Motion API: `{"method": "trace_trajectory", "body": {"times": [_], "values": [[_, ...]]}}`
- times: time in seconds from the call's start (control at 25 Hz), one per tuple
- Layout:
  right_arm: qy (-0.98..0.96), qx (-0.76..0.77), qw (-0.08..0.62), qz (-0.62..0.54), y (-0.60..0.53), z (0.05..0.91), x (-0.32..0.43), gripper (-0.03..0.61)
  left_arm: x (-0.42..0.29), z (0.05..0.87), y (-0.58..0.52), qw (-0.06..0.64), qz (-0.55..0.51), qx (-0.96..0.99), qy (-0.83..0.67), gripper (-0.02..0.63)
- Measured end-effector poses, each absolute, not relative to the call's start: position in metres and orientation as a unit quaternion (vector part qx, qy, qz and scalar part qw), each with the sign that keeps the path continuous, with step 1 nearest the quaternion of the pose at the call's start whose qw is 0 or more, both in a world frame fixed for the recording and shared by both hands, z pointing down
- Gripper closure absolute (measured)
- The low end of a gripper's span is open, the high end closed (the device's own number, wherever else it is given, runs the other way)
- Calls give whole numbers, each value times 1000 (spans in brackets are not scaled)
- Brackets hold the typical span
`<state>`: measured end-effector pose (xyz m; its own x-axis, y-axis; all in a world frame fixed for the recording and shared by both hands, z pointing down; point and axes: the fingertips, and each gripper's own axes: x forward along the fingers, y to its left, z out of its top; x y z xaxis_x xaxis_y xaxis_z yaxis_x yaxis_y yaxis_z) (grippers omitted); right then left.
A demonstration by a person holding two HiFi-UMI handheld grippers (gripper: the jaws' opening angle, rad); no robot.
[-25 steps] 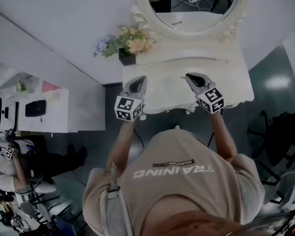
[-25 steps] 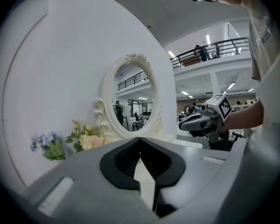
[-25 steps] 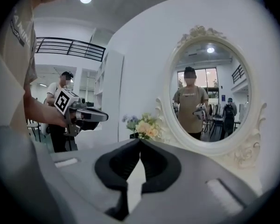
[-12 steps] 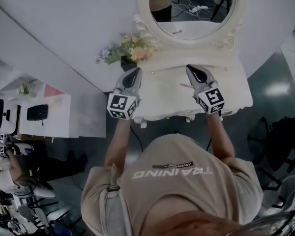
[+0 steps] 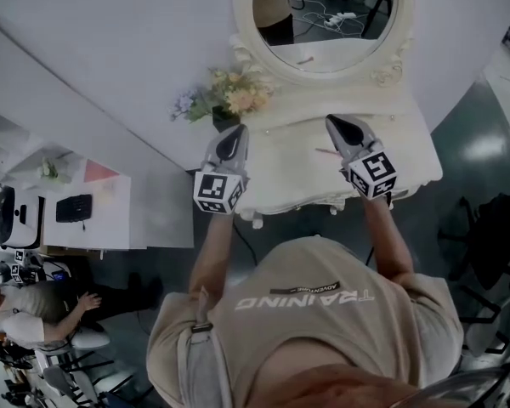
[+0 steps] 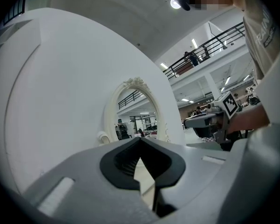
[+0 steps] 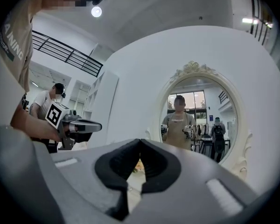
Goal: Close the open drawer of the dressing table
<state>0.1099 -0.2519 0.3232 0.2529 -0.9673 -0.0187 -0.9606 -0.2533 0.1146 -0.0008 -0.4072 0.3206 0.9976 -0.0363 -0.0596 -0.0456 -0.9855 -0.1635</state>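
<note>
The white dressing table (image 5: 408, 155) with its oval mirror (image 5: 323, 15) stands against the wall in front of me. Its top shows from above; the drawer front is hidden below the table's front edge. My left gripper (image 5: 235, 132) hovers over the table's left part, jaws closed tip to tip on nothing. My right gripper (image 5: 336, 121) hovers over the right part, also shut and empty. In the left gripper view the shut jaw tips (image 6: 140, 139) point toward the mirror (image 6: 137, 111). The right gripper view shows its shut tips (image 7: 140, 141) below the mirror (image 7: 198, 120).
A pot of flowers (image 5: 225, 96) stands at the table's back left, close to the left gripper. A small pink object (image 5: 327, 151) lies on the top near the right gripper. At the left is a white desk (image 5: 110, 228) with a keyboard (image 5: 74, 207), and a seated person (image 5: 34, 300) lower left.
Both grippers stay shut over the table top, about where they were. The left one swung slightly left and came back. The head view has drifted a little.
</note>
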Motion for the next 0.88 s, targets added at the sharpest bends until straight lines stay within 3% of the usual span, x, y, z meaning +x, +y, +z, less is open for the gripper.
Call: {"method": "trace_trajectory", "body": {"times": [0.88], "values": [[-610, 790, 56, 19, -255, 377, 114, 574, 4, 360, -406, 42, 10, -999, 11, 607]]}}
